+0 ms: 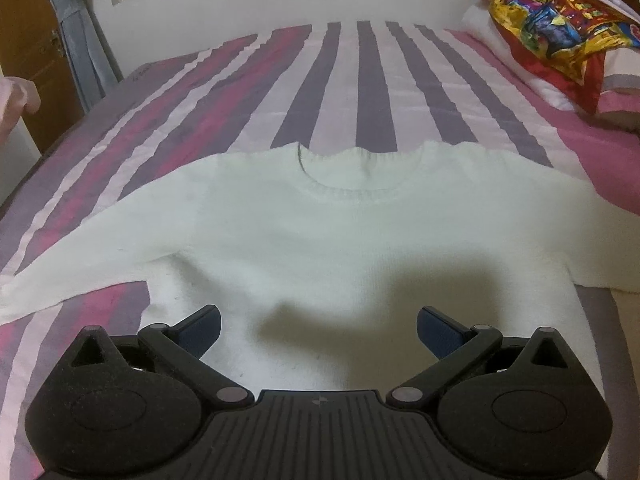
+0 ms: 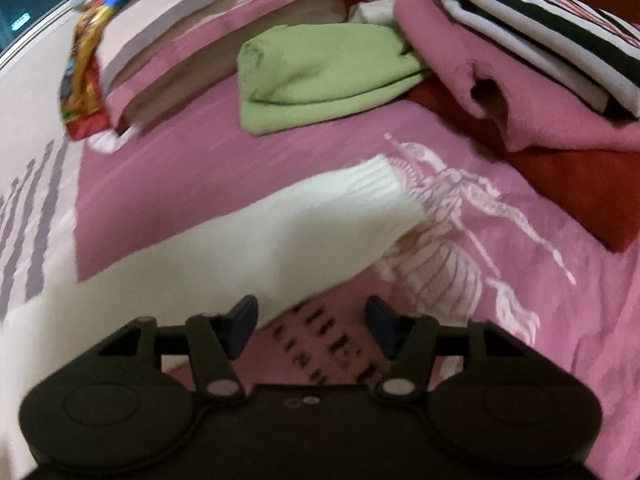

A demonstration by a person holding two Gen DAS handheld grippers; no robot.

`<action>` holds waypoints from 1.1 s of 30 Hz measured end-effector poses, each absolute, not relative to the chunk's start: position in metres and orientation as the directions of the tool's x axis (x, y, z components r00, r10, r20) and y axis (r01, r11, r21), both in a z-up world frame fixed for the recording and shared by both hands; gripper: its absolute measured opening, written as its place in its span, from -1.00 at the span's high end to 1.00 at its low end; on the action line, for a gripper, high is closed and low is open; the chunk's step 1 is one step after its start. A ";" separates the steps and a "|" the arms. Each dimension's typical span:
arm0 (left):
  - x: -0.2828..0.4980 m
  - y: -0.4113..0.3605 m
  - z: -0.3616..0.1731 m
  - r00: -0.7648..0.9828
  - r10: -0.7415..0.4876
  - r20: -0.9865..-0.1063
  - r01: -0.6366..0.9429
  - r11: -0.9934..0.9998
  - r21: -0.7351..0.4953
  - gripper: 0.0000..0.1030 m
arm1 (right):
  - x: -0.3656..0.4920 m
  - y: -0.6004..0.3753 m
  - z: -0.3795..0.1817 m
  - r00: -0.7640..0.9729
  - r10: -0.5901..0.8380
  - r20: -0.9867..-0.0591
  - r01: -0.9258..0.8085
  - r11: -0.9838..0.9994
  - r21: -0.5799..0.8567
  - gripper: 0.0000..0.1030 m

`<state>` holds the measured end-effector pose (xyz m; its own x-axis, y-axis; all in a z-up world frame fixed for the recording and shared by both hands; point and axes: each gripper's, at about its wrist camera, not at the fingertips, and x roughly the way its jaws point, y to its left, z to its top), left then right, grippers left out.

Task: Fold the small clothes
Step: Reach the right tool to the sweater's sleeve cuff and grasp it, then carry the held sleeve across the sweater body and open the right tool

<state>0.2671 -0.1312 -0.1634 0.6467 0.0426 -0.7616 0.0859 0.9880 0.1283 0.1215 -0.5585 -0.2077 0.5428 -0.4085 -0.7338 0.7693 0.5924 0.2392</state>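
Observation:
A small white knitted sweater (image 1: pixel 320 232) lies flat on the striped bed cover (image 1: pixel 240 92), collar away from me and both sleeves spread out sideways. My left gripper (image 1: pixel 319 330) is open and empty, hovering over the sweater's lower body. In the right wrist view, the sweater's right sleeve (image 2: pixel 280 232) runs up to its ribbed cuff (image 2: pixel 384 184) on the pink cover (image 2: pixel 200 168). My right gripper (image 2: pixel 312 326) is open and empty, just above the sleeve's lower edge. That view is blurred.
A pillow with a colourful cloth (image 1: pixel 560 28) lies at the bed's far right. A green garment (image 2: pixel 320 76), a pink one (image 2: pixel 500 76), a red one (image 2: pixel 580 176) and a black-and-white striped one (image 2: pixel 540 32) are piled beyond the sleeve. A wooden door (image 1: pixel 28 40) stands left.

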 end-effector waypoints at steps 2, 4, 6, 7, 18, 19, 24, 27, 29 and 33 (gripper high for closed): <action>0.268 -0.131 -0.165 0.646 0.043 -0.762 0.088 0.987 0.131 -1.00 | 0.126 -0.567 -0.209 0.535 -0.425 -0.730 0.781 0.579 0.234 -0.17; 0.269 -0.131 -0.167 0.644 0.043 -0.764 0.092 0.987 0.132 -1.00 | 0.130 -0.575 -0.212 0.527 -0.438 -0.728 0.791 0.565 0.233 -0.09; 0.271 -0.130 -0.169 0.641 0.046 -0.766 0.090 0.987 0.135 -1.00 | 0.132 -0.581 -0.213 0.522 -0.451 -0.724 0.801 0.552 0.233 0.04; 0.271 -0.129 -0.170 0.640 0.048 -0.767 0.089 0.987 0.136 -1.00 | 0.133 -0.582 -0.212 0.521 -0.458 -0.721 0.802 0.551 0.230 0.19; 0.271 -0.101 -0.165 0.648 0.055 -0.760 0.059 0.991 0.122 -1.00 | 0.139 -0.560 -0.183 0.602 -0.504 -0.619 0.744 0.636 0.206 0.91; 0.271 -0.097 -0.164 0.650 0.056 -0.758 0.053 0.992 0.119 -1.00 | 0.144 -0.553 -0.177 0.619 -0.498 -0.607 0.724 0.661 0.196 0.91; 0.270 -0.075 -0.161 0.654 0.071 -0.753 0.023 0.993 0.114 -1.00 | 0.171 -0.506 -0.146 0.722 -0.421 -0.549 0.600 0.776 0.194 0.91; 0.271 -0.058 -0.160 0.653 0.080 -0.753 -0.002 0.995 0.104 -1.00 | 0.196 -0.463 -0.129 0.786 -0.333 -0.521 0.493 0.846 0.203 0.91; 0.270 -0.047 -0.159 0.653 0.089 -0.752 -0.019 0.995 0.101 -1.00 | 0.214 -0.427 -0.121 0.822 -0.258 -0.508 0.414 0.883 0.220 0.91; 0.271 -0.018 -0.158 0.650 0.115 -0.751 -0.066 0.993 0.094 -1.00 | 0.250 -0.351 -0.120 0.859 -0.101 -0.502 0.251 0.938 0.241 0.91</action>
